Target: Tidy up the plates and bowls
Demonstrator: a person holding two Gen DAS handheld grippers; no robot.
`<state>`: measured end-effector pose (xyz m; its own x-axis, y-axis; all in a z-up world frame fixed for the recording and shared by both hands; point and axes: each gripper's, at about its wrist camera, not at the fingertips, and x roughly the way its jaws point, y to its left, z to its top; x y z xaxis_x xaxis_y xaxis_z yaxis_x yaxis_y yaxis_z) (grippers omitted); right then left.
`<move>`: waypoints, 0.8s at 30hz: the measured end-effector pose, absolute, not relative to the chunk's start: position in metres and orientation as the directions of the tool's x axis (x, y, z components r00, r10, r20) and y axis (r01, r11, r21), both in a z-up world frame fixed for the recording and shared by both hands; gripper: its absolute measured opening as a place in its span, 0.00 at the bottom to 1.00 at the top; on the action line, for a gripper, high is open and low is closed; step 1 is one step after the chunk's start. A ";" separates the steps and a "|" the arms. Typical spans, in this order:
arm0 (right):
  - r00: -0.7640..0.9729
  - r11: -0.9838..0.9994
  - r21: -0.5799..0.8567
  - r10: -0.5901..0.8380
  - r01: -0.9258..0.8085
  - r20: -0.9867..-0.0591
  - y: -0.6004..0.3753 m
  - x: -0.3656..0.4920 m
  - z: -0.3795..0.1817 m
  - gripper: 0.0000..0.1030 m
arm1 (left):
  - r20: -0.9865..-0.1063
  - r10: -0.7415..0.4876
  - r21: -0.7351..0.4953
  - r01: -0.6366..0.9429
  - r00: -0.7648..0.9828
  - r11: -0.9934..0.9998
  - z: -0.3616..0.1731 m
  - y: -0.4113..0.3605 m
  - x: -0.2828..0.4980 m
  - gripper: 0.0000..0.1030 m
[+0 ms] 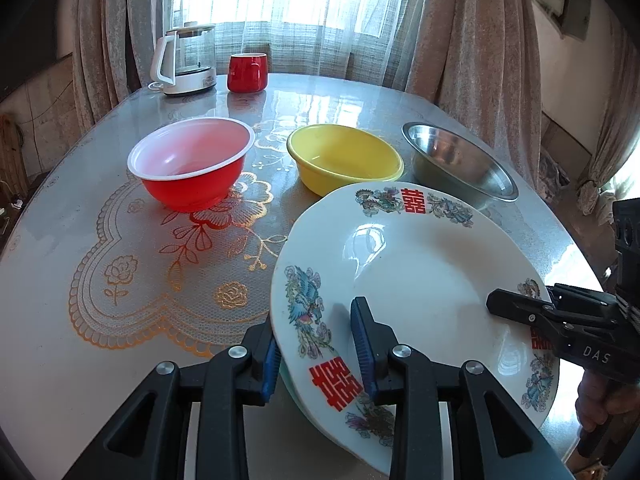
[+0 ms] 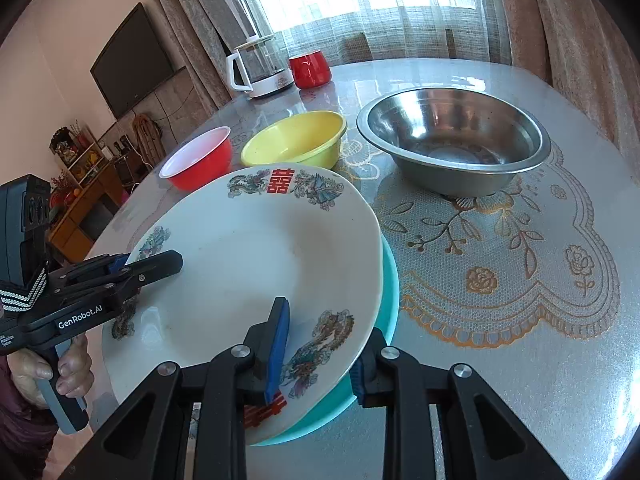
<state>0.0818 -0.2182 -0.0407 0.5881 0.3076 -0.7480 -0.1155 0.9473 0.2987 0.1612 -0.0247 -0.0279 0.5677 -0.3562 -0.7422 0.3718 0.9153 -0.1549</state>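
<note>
A white plate (image 1: 420, 272) with red characters and bird patterns lies tilted on a teal plate (image 2: 390, 292) near the table's front edge. My left gripper (image 1: 316, 344) straddles the white plate's left rim, one pad above and one below. My right gripper (image 2: 318, 356) straddles its right rim the same way and shows in the left wrist view (image 1: 516, 304). Whether the pads press the rim I cannot tell. Behind stand a red bowl (image 1: 192, 162), a yellow bowl (image 1: 344, 158) and a steel bowl (image 1: 460, 160), all upright and empty.
A glass kettle (image 1: 186, 60) and a red mug (image 1: 247, 72) stand at the table's far edge by the curtains. A lace-patterned mat (image 1: 160, 272) covers the glossy table (image 1: 60, 360). A TV (image 2: 132, 60) and shelves are off to the left.
</note>
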 end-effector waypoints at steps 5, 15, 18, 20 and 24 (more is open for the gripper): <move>0.566 0.945 0.309 0.313 -0.106 -0.763 -0.219 0.085 -0.040 0.27 | -0.754 -0.335 -0.137 0.363 0.565 0.922 -0.026 -0.027 0.161 0.33; 0.599 0.961 0.261 0.264 -0.094 -0.756 -0.217 0.075 -0.035 0.30 | -0.757 -0.281 -0.082 0.341 0.590 0.937 -0.026 -0.032 0.153 0.35; 0.606 0.970 0.231 0.227 -0.073 -0.763 -0.214 0.075 -0.033 0.29 | -0.760 -0.283 -0.097 0.329 0.585 0.939 -0.027 -0.031 0.152 0.35; 0.613 0.973 0.220 0.217 -0.071 -0.760 -0.214 0.074 -0.032 0.29 | -0.753 -0.271 -0.082 0.324 0.599 0.942 -0.028 -0.033 0.149 0.37; 0.610 0.961 0.268 0.249 -0.061 -0.752 -0.219 0.072 -0.034 0.29 | -0.752 -0.244 -0.053 0.313 0.612 0.948 -0.026 -0.037 0.146 0.38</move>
<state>0.0721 -0.2186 -0.0342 0.6100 0.2486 -0.7524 -0.0614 0.9615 0.2679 0.1457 -0.0368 -0.0264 0.6122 -0.2439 -0.7521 0.3129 0.9483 -0.0528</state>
